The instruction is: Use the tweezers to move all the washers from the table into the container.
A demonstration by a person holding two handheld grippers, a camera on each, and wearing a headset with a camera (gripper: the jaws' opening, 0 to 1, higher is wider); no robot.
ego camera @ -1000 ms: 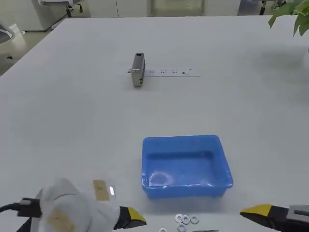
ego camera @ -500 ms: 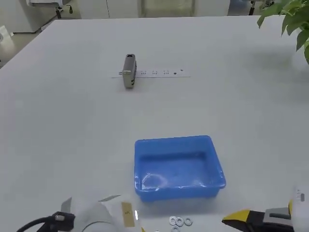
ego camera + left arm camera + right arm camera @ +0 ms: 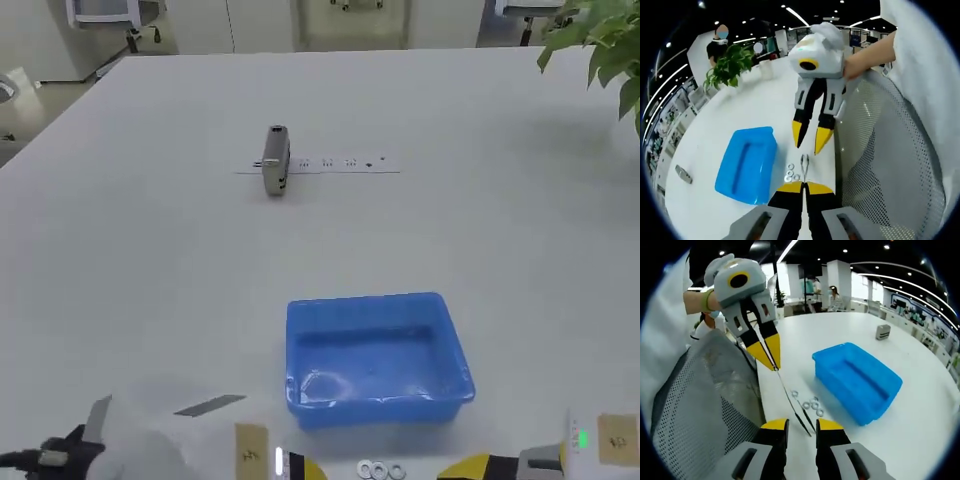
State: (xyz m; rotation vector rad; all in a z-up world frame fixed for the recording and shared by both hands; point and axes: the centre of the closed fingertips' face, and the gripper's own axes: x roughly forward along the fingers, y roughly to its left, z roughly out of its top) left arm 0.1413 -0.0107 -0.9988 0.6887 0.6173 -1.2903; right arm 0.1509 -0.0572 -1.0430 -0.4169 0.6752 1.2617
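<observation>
The left hand-held gripper (image 3: 769,352) has its 2 yellow-tipped jaws pinched together on one end of the tweezers (image 3: 792,399). The tweezers run low over the white worktop (image 3: 150,250), slanting toward the right hand-held gripper (image 3: 803,427). That gripper's jaws stand apart with a clear gap and hold nothing. In the right gripper view the far end of the tweezers sits in the gap between the 2 yellow tips. Whether it touches either jaw I cannot tell.

The washers (image 3: 810,404) lie in a small loose cluster on the worktop, just beside the tweezers and between them and the blue container (image 3: 857,380). None of them is gripped. The container is a shallow rectangular tray that sits near the cluster. No washers can be made out inside it.

In the head view the yellow tips of both grippers reach in from the bottom edge, one on each side of the washers. The container lies just beyond them. Farther back on the worktop stands a small grey device (image 3: 276,158), well apart from the container. A green plant (image 3: 600,40) leans in at the far right corner. A grey mesh chair back (image 3: 880,165) sits near the worktop's near edge.
</observation>
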